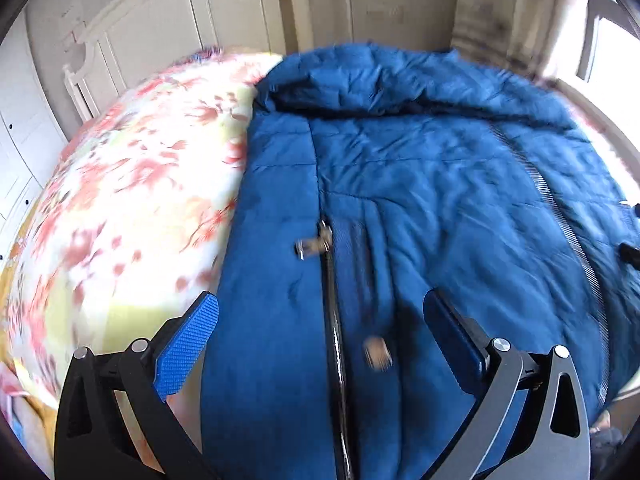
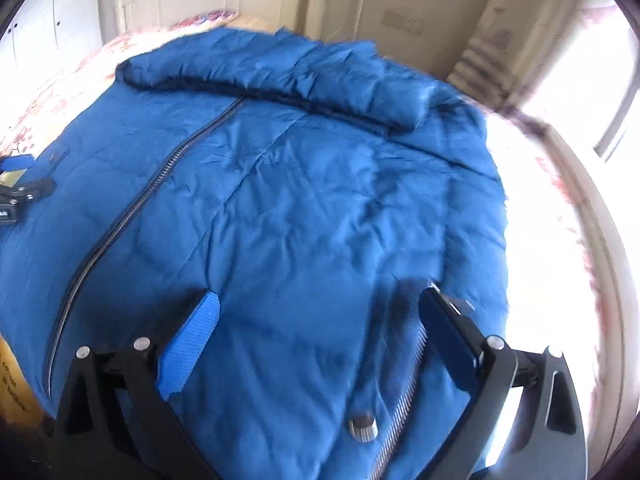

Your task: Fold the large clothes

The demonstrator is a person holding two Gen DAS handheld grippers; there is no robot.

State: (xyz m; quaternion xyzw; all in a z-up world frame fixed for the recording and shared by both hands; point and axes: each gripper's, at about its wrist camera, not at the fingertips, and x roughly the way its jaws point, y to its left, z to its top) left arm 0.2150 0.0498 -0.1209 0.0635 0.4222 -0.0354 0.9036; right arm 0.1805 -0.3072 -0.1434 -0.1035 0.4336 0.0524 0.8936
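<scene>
- The left gripper (image 1: 320, 344) hangs over the near hem of the blue padded coat (image 1: 420, 168), its fingers wide apart and holding nothing; its left pad (image 1: 188, 348) sits over the coat's left edge, where the floral bedspread (image 1: 132, 184) begins
- The coat lies spread flat on the bed, covering the right half of it and reaching towards the right edge by the window (image 1: 608, 48); the white headboard (image 1: 168, 20) stands at the far end
- Between the left gripper's fingers runs a dark zip line with a metal pull (image 1: 316, 242) and a snap (image 1: 376, 354), both blurred
- A long toothed zip (image 2: 132, 204) runs up the coat towards the rolled collar or hood (image 2: 280, 80); a second toothed strip (image 2: 400, 408) and a metal snap (image 2: 362, 426) sit at the near hem
- The right gripper (image 2: 320, 340) hovers over the same hem, fingers spread, empty; whether its pads touch the cloth cannot be told
- The long axis runs from the near hem to the collar at the far end, so the collar points towards the headboard
- Judged by its quilting and creases, the coat is soft, bulky and limp, light for its size, its shell probably slippery; it would sag and bunch if lifted
- The firmer spots to pinch look to be the hem corners or the stitched edge beside a zip, not the puffy middle
</scene>
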